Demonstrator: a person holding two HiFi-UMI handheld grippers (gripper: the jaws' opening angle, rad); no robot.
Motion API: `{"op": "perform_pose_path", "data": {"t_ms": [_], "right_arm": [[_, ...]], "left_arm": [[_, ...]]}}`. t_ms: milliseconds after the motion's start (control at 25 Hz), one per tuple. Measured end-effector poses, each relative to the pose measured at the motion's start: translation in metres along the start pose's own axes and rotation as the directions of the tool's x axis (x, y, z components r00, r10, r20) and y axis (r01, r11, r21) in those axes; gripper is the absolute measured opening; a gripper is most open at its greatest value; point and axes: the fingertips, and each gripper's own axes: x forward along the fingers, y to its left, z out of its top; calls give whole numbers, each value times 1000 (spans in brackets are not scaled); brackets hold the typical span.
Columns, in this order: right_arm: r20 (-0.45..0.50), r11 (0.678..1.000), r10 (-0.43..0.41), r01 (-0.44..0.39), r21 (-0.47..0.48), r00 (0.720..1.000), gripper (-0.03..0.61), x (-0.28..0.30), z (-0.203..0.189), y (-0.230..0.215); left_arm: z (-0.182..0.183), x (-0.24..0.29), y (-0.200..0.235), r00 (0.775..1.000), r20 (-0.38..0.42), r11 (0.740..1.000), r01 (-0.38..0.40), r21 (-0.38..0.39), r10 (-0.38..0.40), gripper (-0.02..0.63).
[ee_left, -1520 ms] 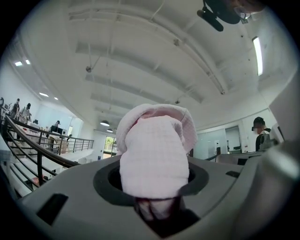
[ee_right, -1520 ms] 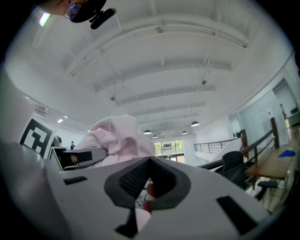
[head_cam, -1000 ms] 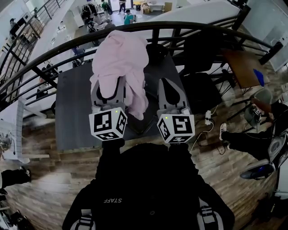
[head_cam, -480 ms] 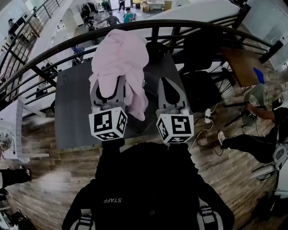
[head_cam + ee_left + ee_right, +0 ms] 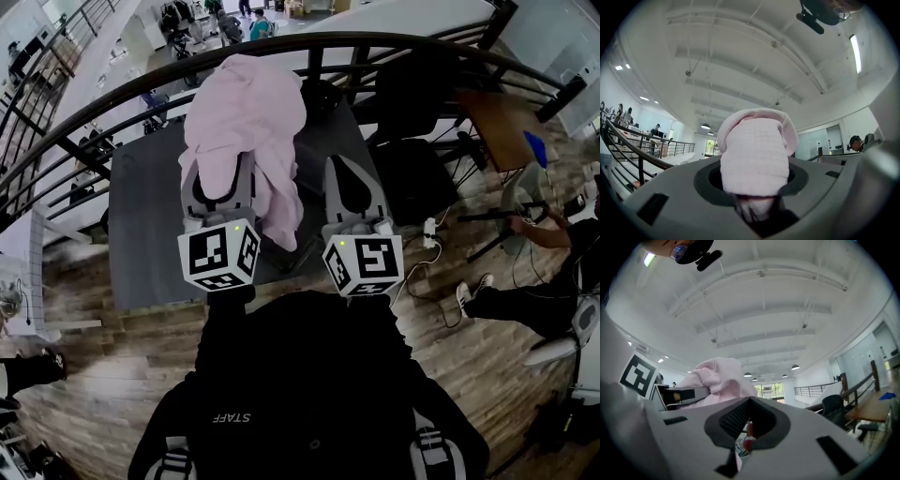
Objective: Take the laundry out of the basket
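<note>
Left gripper view shows the left tongs (image 5: 754, 183) clenched on a pink garment (image 5: 754, 150) — the cloth bulges up between the jaws and folds over on itself. Right gripper view has the right tongs (image 5: 749, 404) pressed together with nothing in them, the pink cloth just beside them. Seen from the head view, the garment is held up over the dark tabletop (image 5: 141, 225), draping down between the two grippers — a curved black railing (image 5: 394, 42) runs beyond the tabletop.
</note>
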Motion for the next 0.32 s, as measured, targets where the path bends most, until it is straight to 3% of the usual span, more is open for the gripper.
{"op": "perform_pose_path", "data": {"t_ms": [320], "right_arm": [[1, 1000, 9, -9, 8, 1000, 14, 1, -2, -2]], "left_arm": [[-5, 4, -1, 1000, -2, 1000, -10, 2, 10, 169]]}}
